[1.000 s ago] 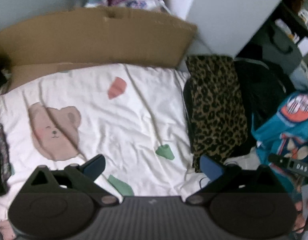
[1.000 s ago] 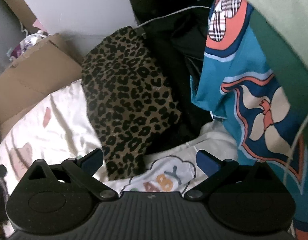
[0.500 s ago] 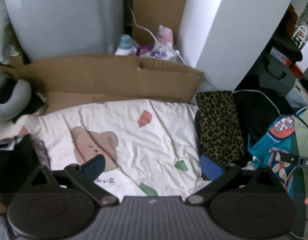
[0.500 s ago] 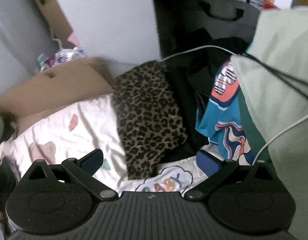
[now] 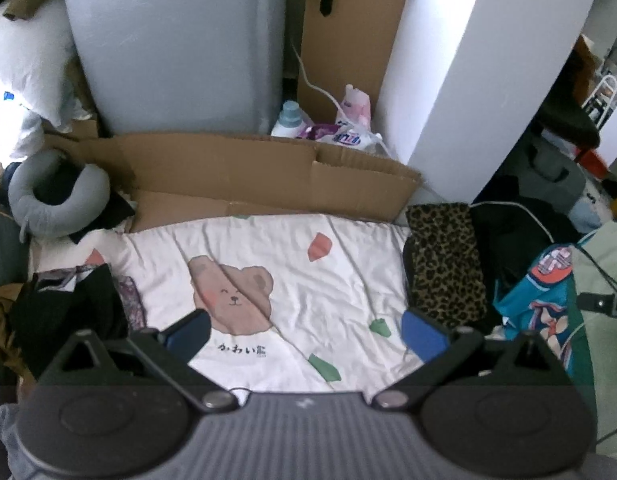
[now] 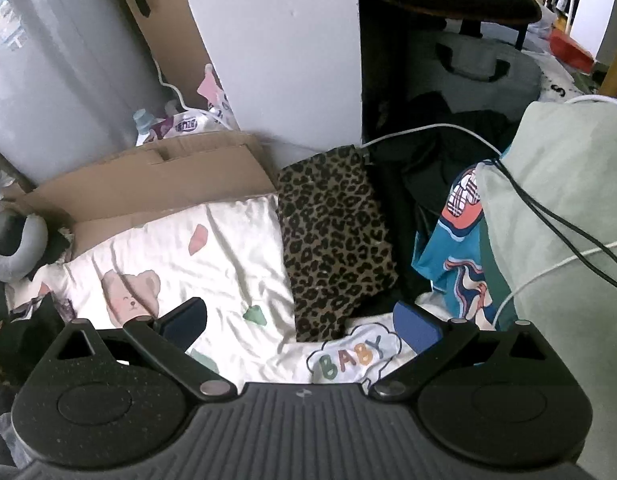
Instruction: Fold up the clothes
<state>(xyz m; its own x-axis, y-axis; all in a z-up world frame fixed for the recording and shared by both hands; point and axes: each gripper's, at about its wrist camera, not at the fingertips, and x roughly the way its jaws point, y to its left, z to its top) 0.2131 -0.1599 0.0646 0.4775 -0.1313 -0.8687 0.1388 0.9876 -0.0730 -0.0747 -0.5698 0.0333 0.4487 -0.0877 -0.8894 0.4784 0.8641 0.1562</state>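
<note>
A folded leopard-print garment [image 5: 446,264] [image 6: 332,240] lies at the right edge of a white bear-print sheet [image 5: 292,280] [image 6: 168,256]. Right of it are a dark garment [image 6: 408,184] and a teal printed garment [image 5: 540,300] [image 6: 456,256]. A white cloth with "BABY" lettering [image 6: 348,356] lies just in front of the right gripper. My left gripper [image 5: 306,338] hovers open above the sheet, holding nothing. My right gripper [image 6: 300,326] is open too, above the sheet's right edge, near the leopard garment's near end.
Flattened cardboard [image 5: 244,176] lines the sheet's far edge, with bottles [image 5: 288,120] and a grey appliance [image 5: 176,44] behind. A grey neck pillow [image 5: 56,200] and dark clothes [image 5: 68,304] sit at left. A pale green cushion [image 6: 564,216] with cables rises at right.
Both grippers have pulled back and up from the clothes, so the views now take in the wall, appliance and cardboard. Their jaws stayed open and empty.
</note>
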